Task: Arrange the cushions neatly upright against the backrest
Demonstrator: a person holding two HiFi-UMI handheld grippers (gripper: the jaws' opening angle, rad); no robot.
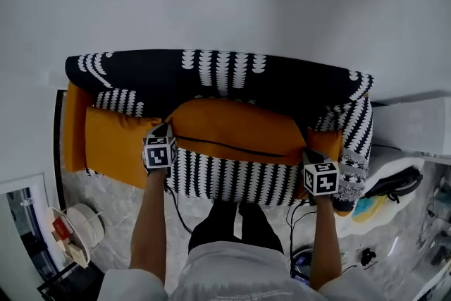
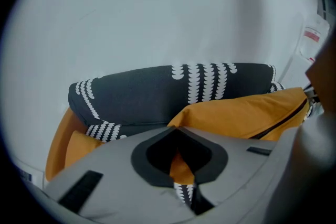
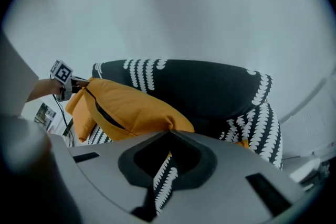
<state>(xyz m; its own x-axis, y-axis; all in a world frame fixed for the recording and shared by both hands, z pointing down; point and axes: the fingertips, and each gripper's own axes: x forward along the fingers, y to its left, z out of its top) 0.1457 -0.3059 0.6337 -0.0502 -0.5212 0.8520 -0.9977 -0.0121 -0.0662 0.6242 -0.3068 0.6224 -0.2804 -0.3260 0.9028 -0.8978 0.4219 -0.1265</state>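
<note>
A large orange cushion [image 1: 236, 129] with a dark zip line hangs lengthwise over the seat of a black sofa with white patterning. My left gripper [image 1: 167, 127] is shut on its left corner and my right gripper [image 1: 308, 151] is shut on its right corner. In the left gripper view the cushion [image 2: 247, 115] stretches off to the right from the closed jaws [image 2: 176, 126]. In the right gripper view it [image 3: 126, 107] runs left from the jaws [image 3: 169, 131]. A second orange cushion [image 1: 113, 141] lies at the sofa's left end. The backrest [image 1: 211, 74] stands just behind the held cushion.
A white wall rises directly behind the sofa. The person's legs [image 1: 229, 222] stand against the seat's front edge. Cables trail on the marble floor, a round white object [image 1: 77, 225] sits at lower left, and dark and blue items [image 1: 394, 183] lie to the right.
</note>
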